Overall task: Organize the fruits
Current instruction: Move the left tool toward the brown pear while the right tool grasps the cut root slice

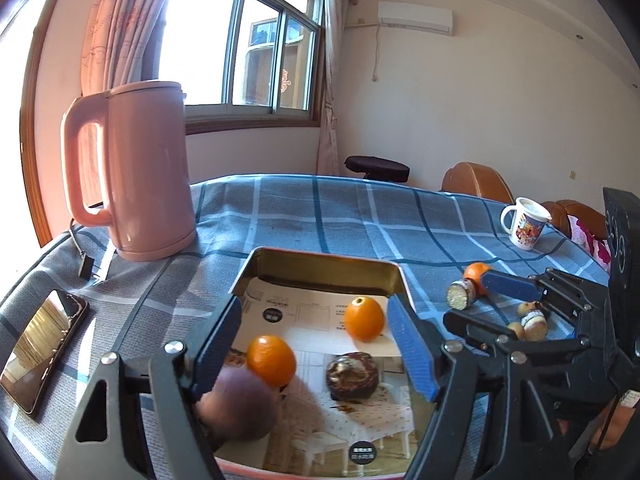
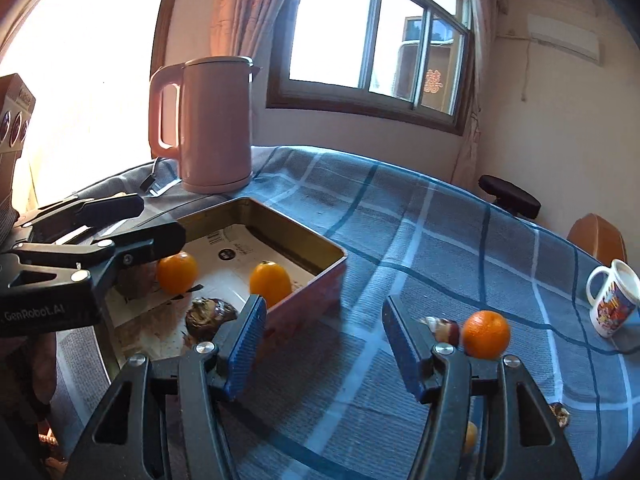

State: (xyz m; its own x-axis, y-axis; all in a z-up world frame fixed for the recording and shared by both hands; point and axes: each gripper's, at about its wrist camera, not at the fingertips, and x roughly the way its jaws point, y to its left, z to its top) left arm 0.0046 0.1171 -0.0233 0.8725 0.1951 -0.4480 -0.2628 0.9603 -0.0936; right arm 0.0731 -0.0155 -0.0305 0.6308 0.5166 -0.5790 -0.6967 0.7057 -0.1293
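Observation:
An open tin on the blue checked cloth holds two oranges, a dark round fruit and a blurred brown fruit. My left gripper hangs open over the tin, and the brown fruit lies by its left finger. My right gripper is open over bare cloth right of the tin. Just past its right finger lies a third orange with a small jar beside it.
A pink kettle stands behind the tin at the left, with a phone lying near the left edge. A printed mug stands at the far right. Small snack pieces lie by the right gripper. Chairs stand beyond the table.

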